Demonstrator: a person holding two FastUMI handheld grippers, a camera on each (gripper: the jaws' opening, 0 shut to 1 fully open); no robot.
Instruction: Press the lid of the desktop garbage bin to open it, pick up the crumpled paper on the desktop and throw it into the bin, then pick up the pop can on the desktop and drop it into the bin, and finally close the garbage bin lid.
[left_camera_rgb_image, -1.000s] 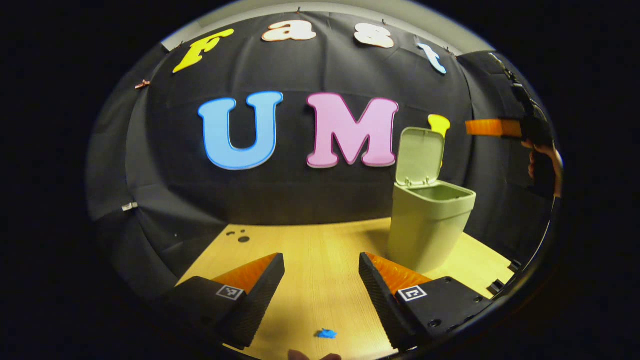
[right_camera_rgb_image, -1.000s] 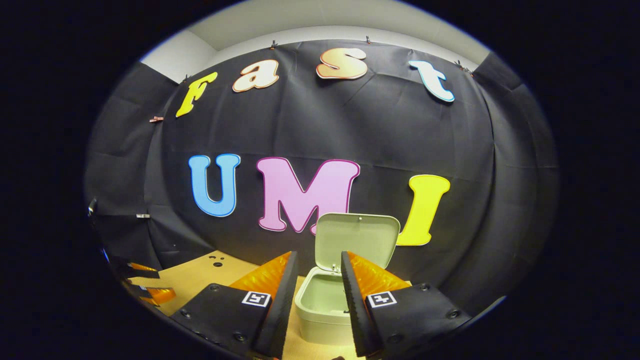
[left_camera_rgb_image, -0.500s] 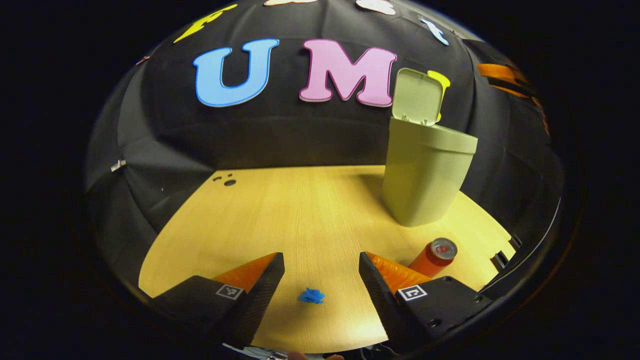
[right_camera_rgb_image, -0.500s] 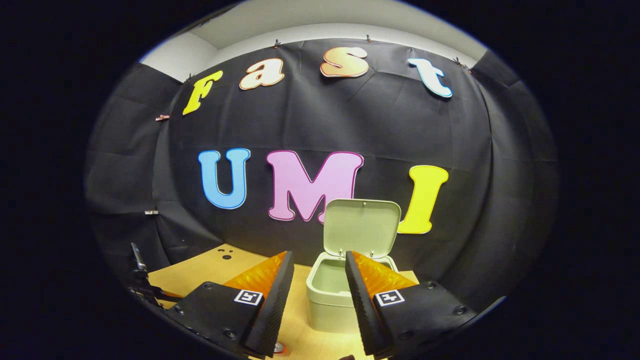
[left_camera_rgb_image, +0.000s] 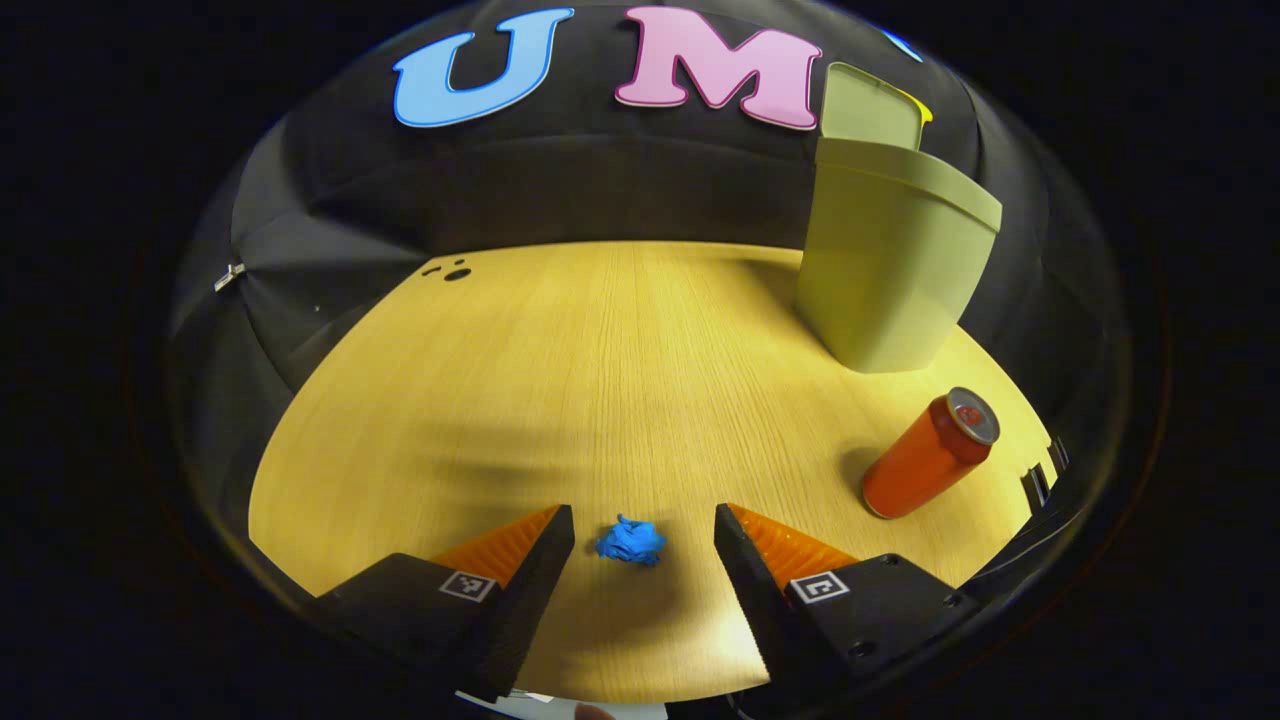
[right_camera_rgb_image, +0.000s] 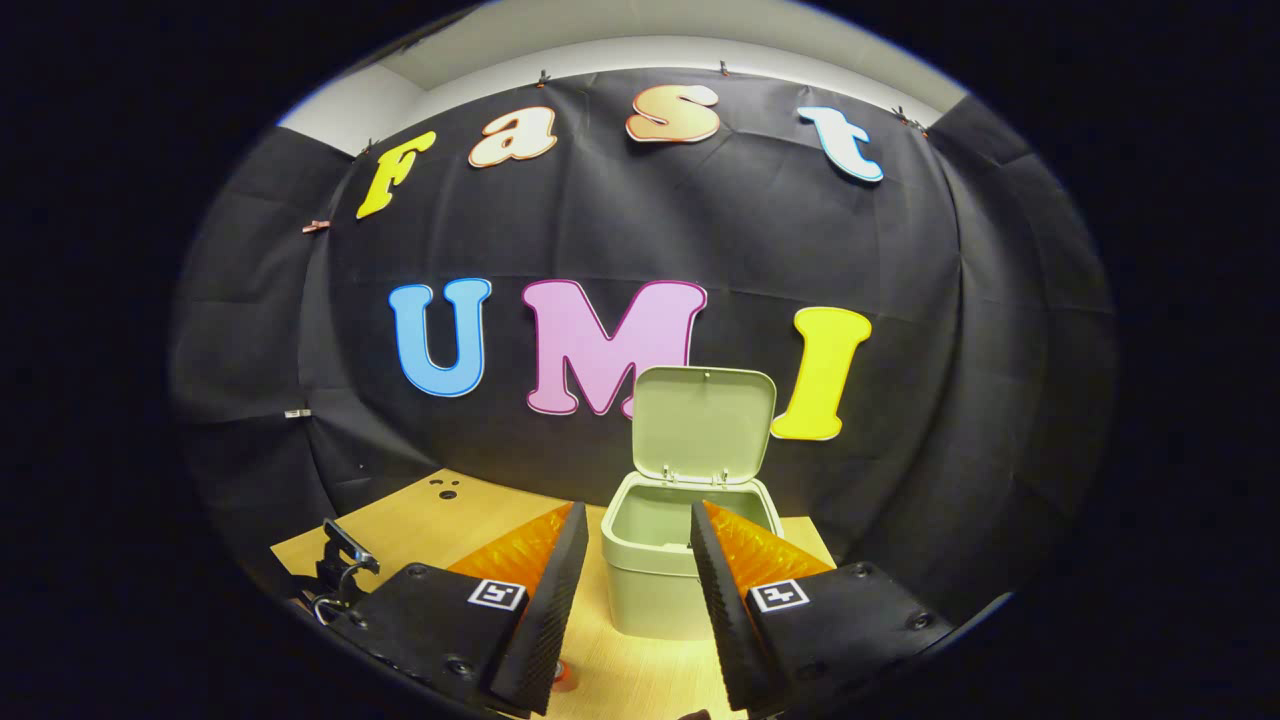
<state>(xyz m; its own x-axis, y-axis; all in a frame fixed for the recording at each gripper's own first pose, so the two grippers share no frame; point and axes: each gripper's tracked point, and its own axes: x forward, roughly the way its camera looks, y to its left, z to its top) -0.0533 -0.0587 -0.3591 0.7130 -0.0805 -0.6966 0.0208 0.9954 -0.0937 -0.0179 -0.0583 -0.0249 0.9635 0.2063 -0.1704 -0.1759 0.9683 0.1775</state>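
Observation:
A small blue crumpled paper (left_camera_rgb_image: 630, 541) lies on the wooden desktop (left_camera_rgb_image: 600, 380), just ahead of my open left gripper (left_camera_rgb_image: 643, 575) and between the lines of its two fingers, untouched. An orange-red pop can (left_camera_rgb_image: 927, 454) stands to the right. The pale green bin (left_camera_rgb_image: 893, 265) stands behind the can with its lid (left_camera_rgb_image: 868, 105) raised. In the right gripper view the same bin (right_camera_rgb_image: 672, 560) is straight ahead, lid (right_camera_rgb_image: 702, 424) upright and the inside bare where it shows. My right gripper (right_camera_rgb_image: 628, 600) hovers open in front of it, holding nothing.
Black cloth walls close the booth behind and beside the desk. A few dark holes (left_camera_rgb_image: 452, 272) mark the desktop's far left corner. In the right gripper view part of the other gripper's body (right_camera_rgb_image: 340, 565) shows low on the left.
The left gripper has tipped down and come nearer the desk, so the blue paper now sits between its fingers' lines and the can is in full view. The right gripper has drifted back a little.

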